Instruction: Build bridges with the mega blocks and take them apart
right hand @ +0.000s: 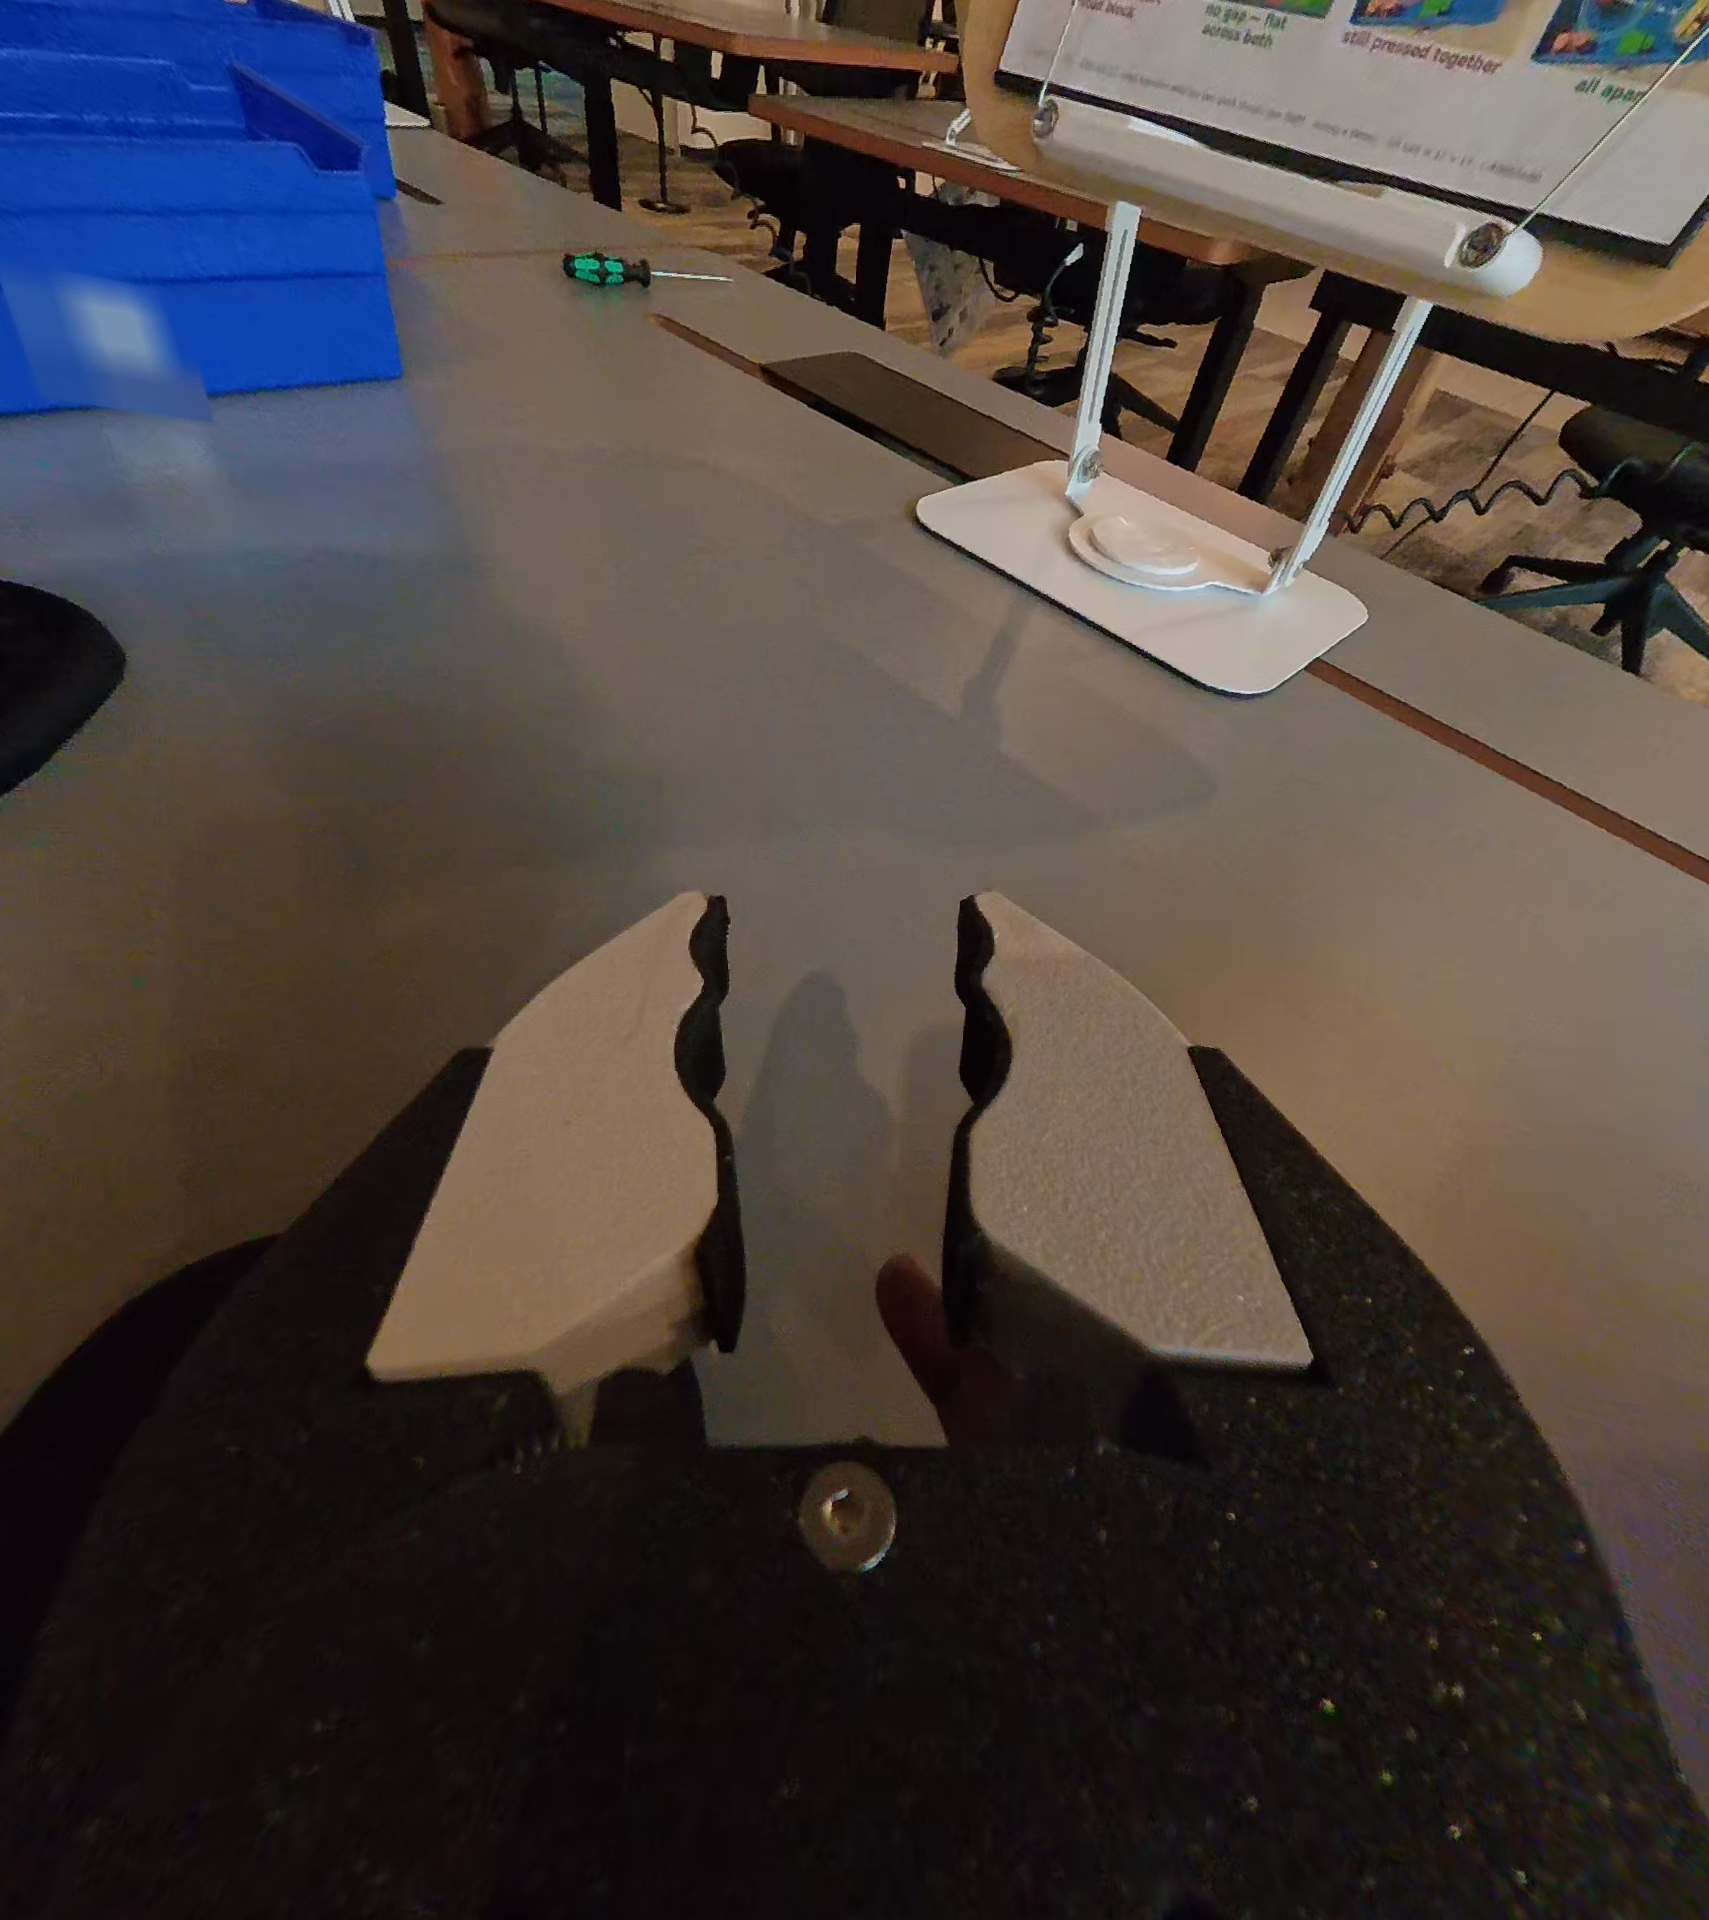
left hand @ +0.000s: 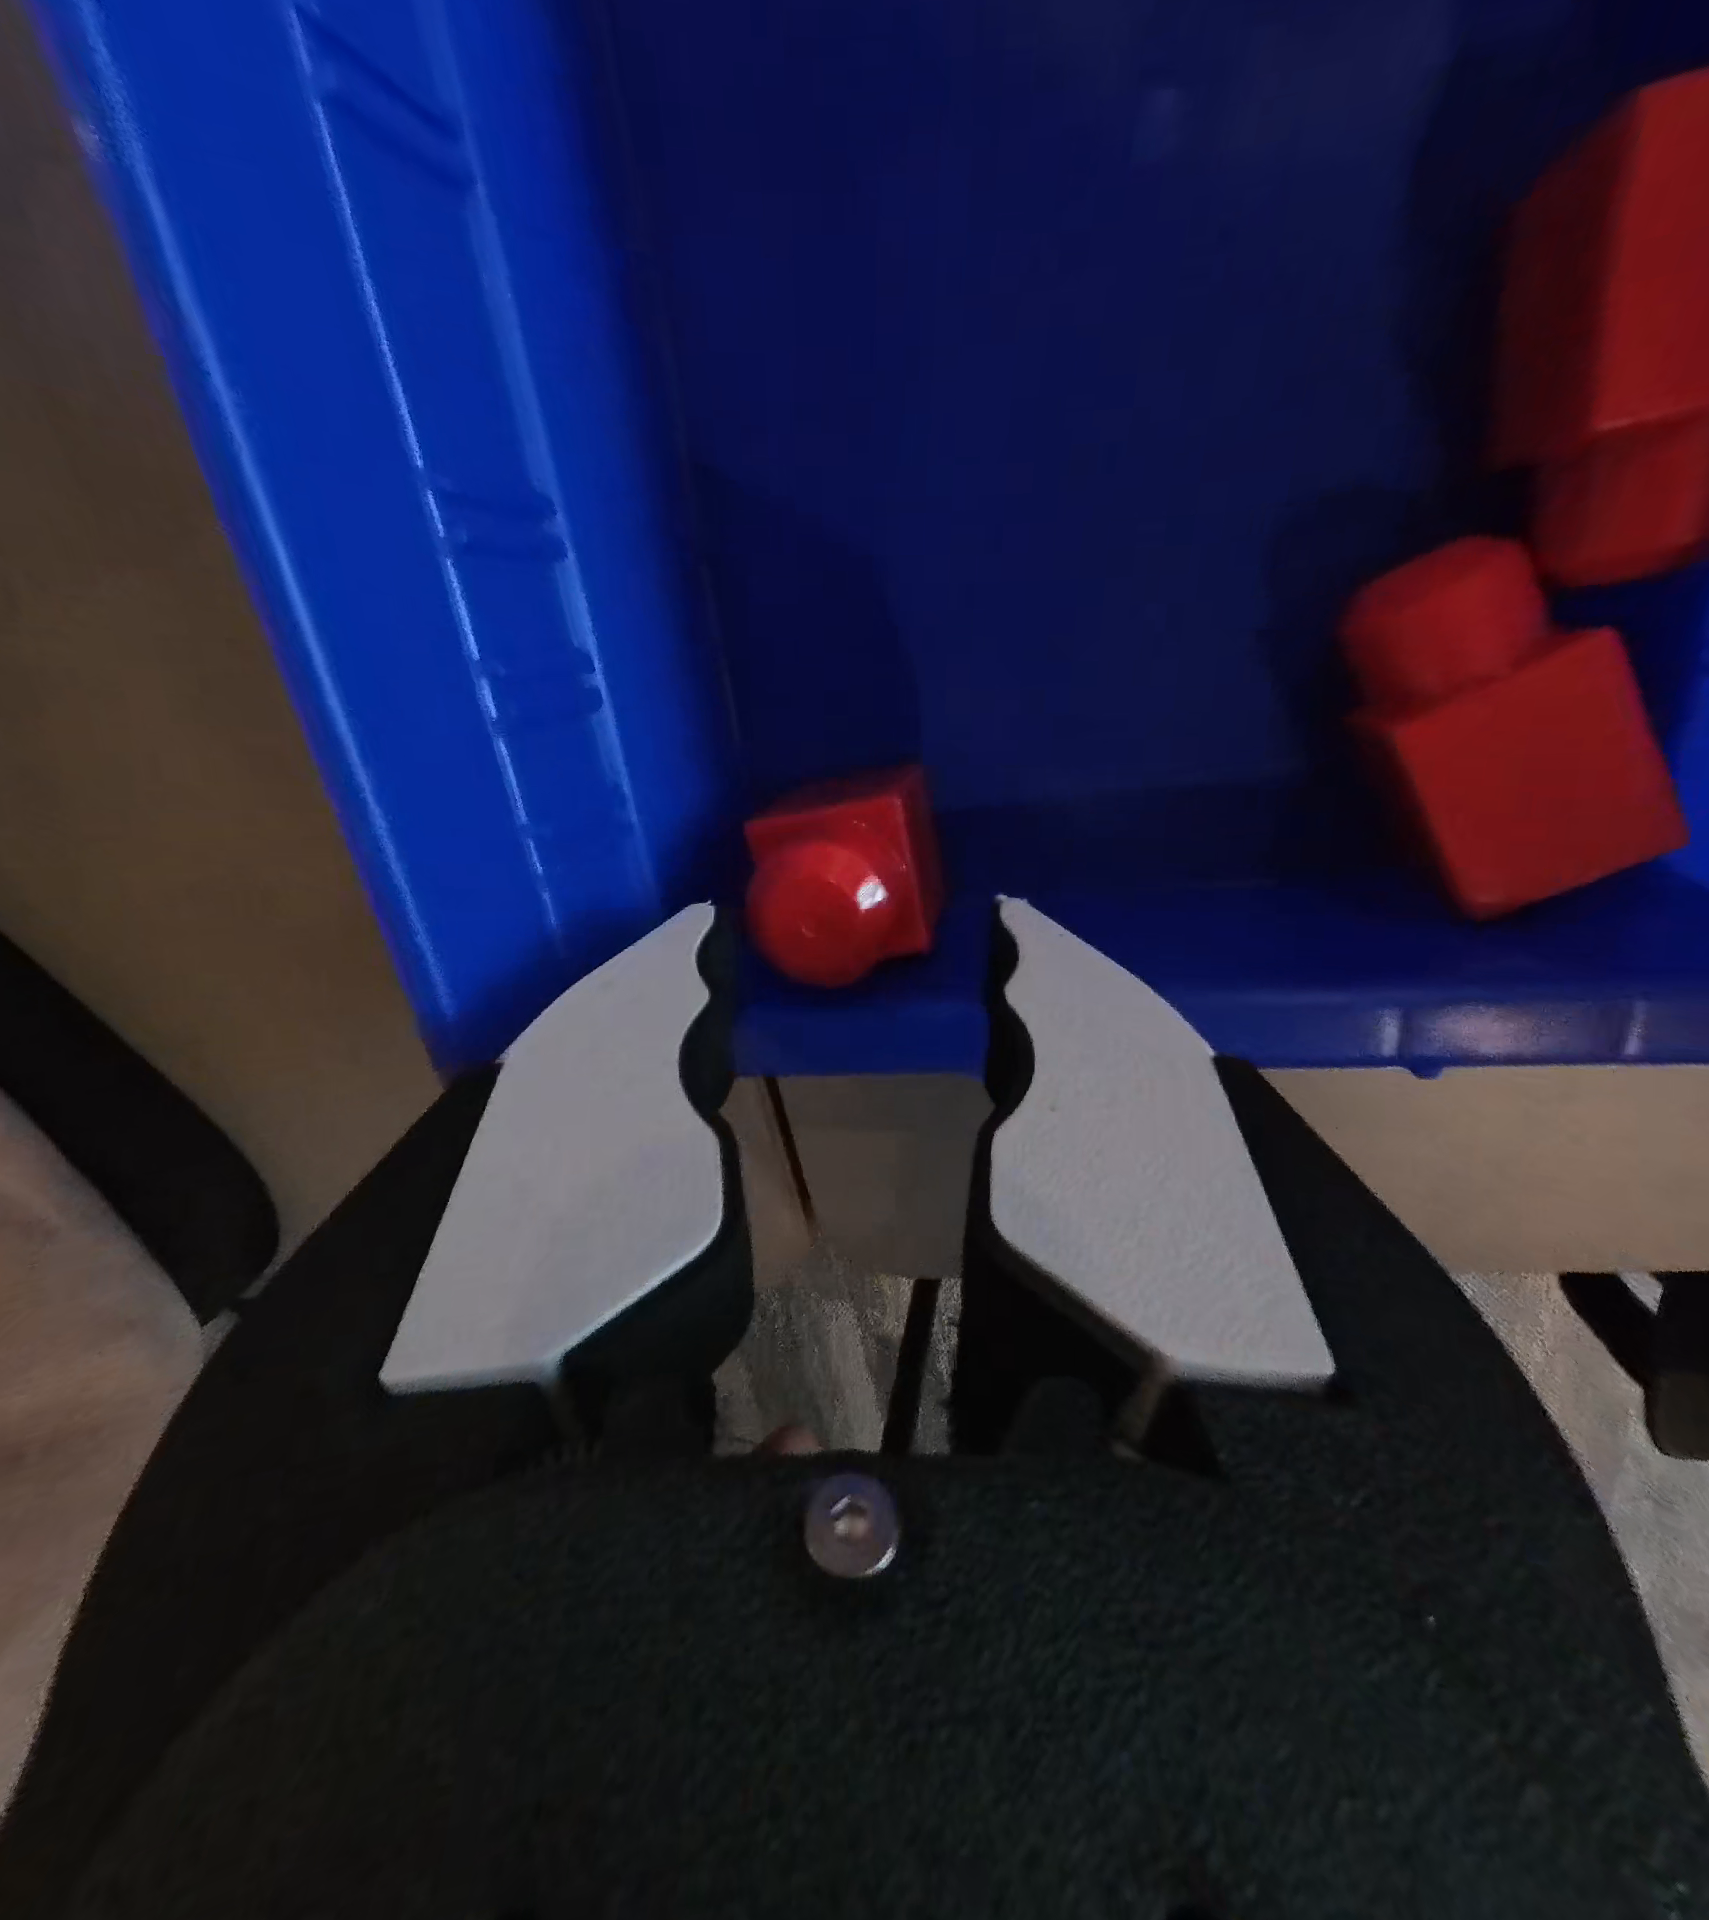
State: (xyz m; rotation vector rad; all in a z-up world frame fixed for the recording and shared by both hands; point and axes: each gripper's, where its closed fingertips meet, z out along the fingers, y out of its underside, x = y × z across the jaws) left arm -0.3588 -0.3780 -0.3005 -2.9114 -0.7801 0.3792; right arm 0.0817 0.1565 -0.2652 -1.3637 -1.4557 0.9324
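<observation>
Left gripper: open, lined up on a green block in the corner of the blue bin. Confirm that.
Wrong colour. In the left wrist view the left gripper, jaws open, faces a red block in the corner of the blue bin.

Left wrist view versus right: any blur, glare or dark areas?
Left wrist view: blue bin wall smeared, interior dim, a small glare spot on the nearest red block. Right wrist view: open tool sharp, casting a shadow on the grey table; edges bowed by the wide-angle lens.

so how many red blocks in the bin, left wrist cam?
3. One small red block in the blue bin's near corner, one right, one upper right, cut off. More may be hidden.
</observation>
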